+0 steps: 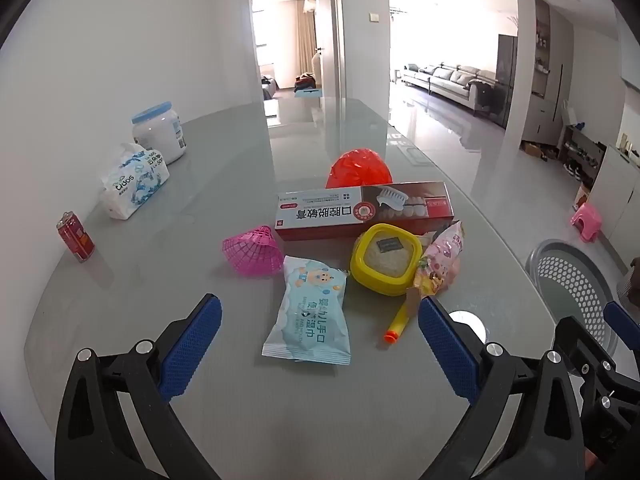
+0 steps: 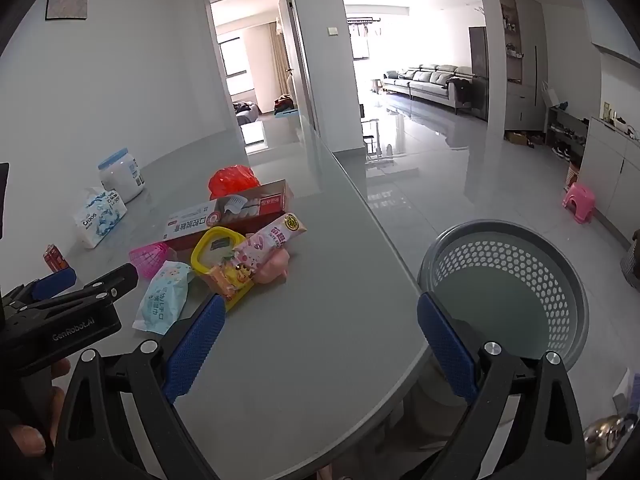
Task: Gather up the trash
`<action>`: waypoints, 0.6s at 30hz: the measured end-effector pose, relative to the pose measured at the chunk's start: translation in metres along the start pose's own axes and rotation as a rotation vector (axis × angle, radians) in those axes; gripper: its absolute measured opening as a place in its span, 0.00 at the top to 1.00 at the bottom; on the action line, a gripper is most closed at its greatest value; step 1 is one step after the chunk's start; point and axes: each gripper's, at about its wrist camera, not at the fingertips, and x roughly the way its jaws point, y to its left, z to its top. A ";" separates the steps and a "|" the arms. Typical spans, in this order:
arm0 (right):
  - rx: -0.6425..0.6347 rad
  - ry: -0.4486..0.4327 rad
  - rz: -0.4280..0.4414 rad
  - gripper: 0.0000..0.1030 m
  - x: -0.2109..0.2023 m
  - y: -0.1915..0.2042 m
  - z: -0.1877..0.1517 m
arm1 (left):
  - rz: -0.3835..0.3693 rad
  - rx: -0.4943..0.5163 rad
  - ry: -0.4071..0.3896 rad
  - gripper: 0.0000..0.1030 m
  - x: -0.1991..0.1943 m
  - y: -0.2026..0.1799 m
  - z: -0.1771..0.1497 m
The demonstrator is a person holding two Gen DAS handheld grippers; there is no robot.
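A pile of trash lies on the grey table (image 1: 240,420): a light-blue wet-wipe packet (image 1: 310,314), a pink mesh cup (image 1: 253,255), a red toothpaste box (image 1: 362,210), a yellow-rimmed container (image 1: 386,258), a pink snack wrapper (image 1: 440,258), a red plastic bag (image 1: 359,170) and an orange-tipped yellow foam dart (image 1: 398,322). My left gripper (image 1: 320,350) is open and empty, just short of the wipe packet. My right gripper (image 2: 318,346) is open and empty over the table's right edge, right of the pile (image 2: 224,248). A grey perforated bin (image 2: 508,292) stands on the floor beside the table.
At the table's left stand a white jar with a blue lid (image 1: 158,132), a tissue pack (image 1: 134,180) and a red can (image 1: 75,236). A pink stool (image 2: 578,202) stands on the floor at the far right. The left gripper shows in the right wrist view (image 2: 60,304).
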 end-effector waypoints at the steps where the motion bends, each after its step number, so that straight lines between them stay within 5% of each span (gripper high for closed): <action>1: 0.000 0.000 0.000 0.10 0.000 0.000 0.000 | 0.000 0.001 0.001 0.06 0.000 0.000 0.000; 18: -0.014 -0.026 -0.003 0.10 -0.017 0.006 0.000 | -0.001 -0.005 -0.014 0.06 -0.008 0.005 0.007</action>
